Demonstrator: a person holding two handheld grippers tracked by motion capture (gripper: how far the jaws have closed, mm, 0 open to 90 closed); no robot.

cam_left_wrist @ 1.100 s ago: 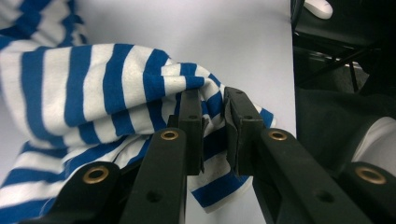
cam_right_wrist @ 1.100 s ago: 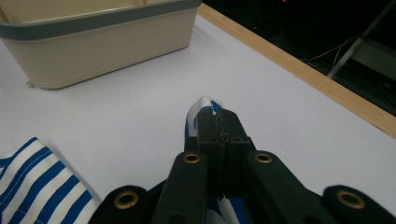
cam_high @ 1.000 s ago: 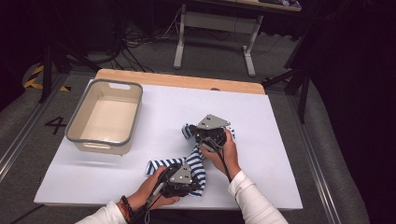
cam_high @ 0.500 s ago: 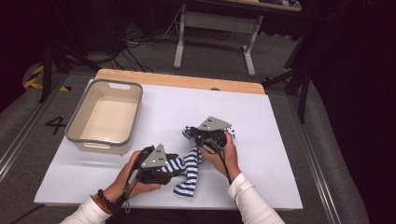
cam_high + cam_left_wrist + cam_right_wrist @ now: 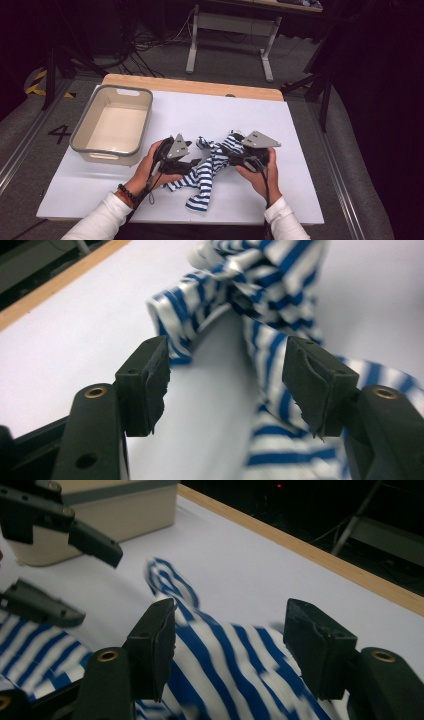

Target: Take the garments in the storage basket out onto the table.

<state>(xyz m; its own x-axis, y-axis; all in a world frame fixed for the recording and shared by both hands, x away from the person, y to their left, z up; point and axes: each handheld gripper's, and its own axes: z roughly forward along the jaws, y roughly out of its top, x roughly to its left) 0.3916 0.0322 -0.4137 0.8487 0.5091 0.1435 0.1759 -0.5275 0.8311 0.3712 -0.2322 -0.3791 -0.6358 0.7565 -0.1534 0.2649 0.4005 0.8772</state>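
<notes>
The soft, crumpled blue-and-white striped cloth lies lengthwise toward the table's near edge, both the left gripper and right gripper having just opened, gripping nothing.

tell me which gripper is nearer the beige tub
Left. The left gripper sits just right of the beige tub; the right gripper is farther right, beyond the striped cloth.

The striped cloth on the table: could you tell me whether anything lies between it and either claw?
Nothing visible does. The striped cloth lies on the white table directly between the left claw and the right claw. Both have just been opening and stand open right at the fabric. The tub sits off to the left.
</notes>
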